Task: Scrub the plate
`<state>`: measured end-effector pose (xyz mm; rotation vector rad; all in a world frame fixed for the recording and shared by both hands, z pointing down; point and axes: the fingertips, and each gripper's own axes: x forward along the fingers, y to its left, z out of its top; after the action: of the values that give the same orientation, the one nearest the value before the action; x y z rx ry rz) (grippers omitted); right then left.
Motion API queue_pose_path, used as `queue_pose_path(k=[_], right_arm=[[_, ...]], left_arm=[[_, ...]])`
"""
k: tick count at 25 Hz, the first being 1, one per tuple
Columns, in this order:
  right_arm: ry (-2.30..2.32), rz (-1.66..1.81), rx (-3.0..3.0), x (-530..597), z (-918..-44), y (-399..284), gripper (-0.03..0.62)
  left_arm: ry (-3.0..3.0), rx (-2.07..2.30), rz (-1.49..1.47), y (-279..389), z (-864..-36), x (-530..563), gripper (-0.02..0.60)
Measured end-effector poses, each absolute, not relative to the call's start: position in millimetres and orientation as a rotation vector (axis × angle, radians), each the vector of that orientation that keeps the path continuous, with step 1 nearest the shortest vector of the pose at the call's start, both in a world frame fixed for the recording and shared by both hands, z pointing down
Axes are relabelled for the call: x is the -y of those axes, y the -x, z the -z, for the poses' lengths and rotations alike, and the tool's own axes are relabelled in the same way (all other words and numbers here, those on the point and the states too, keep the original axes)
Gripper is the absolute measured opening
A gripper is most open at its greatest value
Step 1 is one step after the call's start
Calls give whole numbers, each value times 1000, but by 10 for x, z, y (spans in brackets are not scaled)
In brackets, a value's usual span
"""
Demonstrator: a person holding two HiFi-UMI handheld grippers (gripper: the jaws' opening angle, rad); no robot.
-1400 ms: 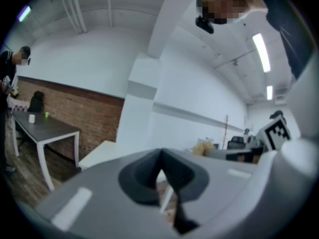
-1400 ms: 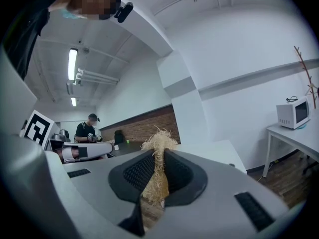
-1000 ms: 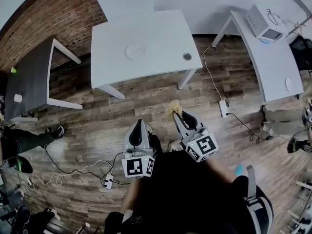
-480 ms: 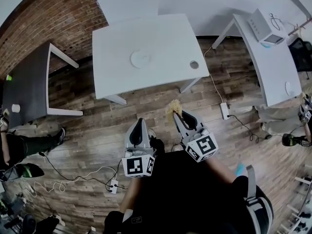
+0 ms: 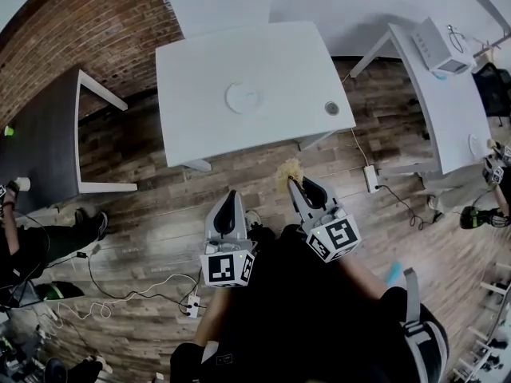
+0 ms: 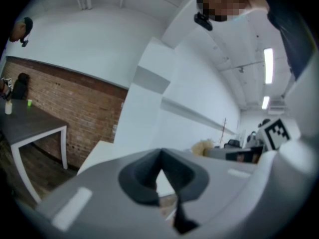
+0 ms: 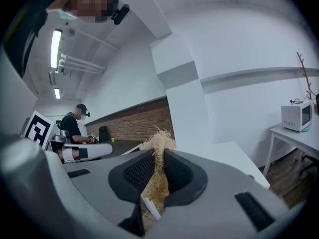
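Observation:
A round white plate (image 5: 243, 98) lies near the middle of the white table (image 5: 200, 70), well ahead of both grippers. My right gripper (image 5: 294, 183) is shut on a straw-coloured fibre scrubber (image 5: 287, 171), which sticks out past the jaw tips; in the right gripper view the scrubber (image 7: 158, 148) is pinched between the dark pads. My left gripper (image 5: 231, 197) is held beside it over the wood floor, jaws shut with nothing between them (image 6: 160, 171). Both grippers are short of the table's near edge.
A grey cable grommet (image 5: 331, 108) sits in the table's right part. A dark table (image 5: 44, 130) stands at left, and a long white desk (image 5: 447, 94) with a microwave (image 5: 435, 46) at right. Cables and a power strip (image 5: 372, 179) lie on the floor. People sit at both sides.
The view has moved toward the white table: the plate and table sit lower and nearer in the frame. Both grippers keep the same pose, with the scrubber still held.

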<state>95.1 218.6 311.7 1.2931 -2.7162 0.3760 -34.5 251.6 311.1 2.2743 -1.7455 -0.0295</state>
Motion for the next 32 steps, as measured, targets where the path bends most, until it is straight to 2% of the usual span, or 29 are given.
queue_pose_path(k=[15,32], right_arm=[[-1286,-418,2721,-1666,-3239,-737,51],[-1223,-464,2768,-211,-3216,-995,51]], left_arm=[[-2255,1723,-4,522,-3289,-1996,3],[-2185,1776,-5,292,-3230,-589,3]])
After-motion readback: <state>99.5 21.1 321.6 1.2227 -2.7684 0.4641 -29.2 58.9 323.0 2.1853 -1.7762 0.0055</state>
